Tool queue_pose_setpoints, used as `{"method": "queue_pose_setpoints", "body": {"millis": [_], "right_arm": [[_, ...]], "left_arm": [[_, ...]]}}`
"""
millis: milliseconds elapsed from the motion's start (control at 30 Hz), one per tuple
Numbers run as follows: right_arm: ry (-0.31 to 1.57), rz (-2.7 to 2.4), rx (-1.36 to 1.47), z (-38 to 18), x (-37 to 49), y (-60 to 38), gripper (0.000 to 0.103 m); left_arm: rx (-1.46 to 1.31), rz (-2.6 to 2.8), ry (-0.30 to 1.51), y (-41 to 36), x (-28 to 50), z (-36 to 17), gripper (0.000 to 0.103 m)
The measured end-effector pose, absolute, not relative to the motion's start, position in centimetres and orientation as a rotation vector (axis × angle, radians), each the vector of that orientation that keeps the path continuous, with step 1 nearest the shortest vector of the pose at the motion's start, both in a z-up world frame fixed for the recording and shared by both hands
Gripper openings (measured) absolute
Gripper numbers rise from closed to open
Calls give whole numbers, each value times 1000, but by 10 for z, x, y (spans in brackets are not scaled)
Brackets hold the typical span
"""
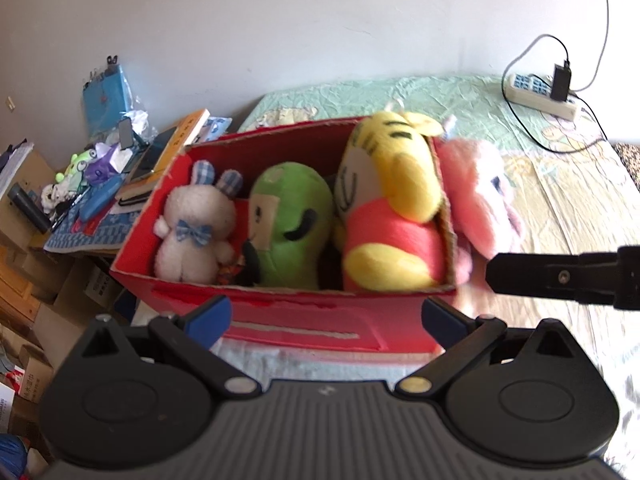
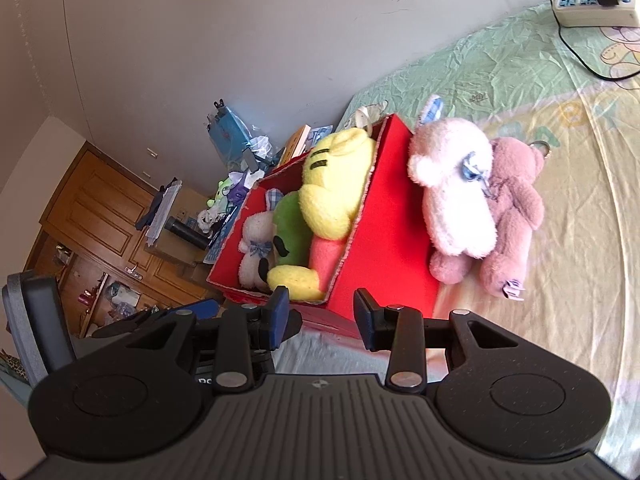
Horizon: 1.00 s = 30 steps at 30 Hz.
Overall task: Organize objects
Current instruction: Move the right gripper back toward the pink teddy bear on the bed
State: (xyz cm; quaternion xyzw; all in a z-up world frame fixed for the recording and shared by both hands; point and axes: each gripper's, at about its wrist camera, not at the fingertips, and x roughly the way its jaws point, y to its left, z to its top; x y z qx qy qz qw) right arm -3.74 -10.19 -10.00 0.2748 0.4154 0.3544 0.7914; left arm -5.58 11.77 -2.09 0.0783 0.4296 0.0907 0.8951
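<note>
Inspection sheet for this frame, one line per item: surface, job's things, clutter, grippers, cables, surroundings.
Surface: bed sheet, green and yellow, wrinkled.
Job's things: red box holds a white bunny, green plush and yellow tiger plush; white-pink plush and pink bear lie outside on the sheet, against the box's side.
Clutter: books, bags and small toys on the side table.
Grippers: left gripper open, empty; right gripper open, empty.
Cables: power strip with black cable on the bed.
Surroundings: plain wall, wooden cabinet.
</note>
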Motion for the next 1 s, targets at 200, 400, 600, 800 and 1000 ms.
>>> {"method": "queue_pose_setpoints", "body": {"millis": [200,400,600,800,1000], "right_arm": [[905,738,600,-110,-41,-116,40],[932,699,630,-126,-41,-132,40],[942,632,669,-142,-36,-150,40],[948,564,660,-152,-29,-161,40],[942,507,644,-160,-14,-165,41]], "left_arm": [[161,163,928,101,-57,-33,101],[168,108,960,85,-59,-50,101],[175,-12,967,69,-58,-67,101],[201,-144,943,48,-57,-83,101],[238,-221,939,35,-58,-105,101]]}}
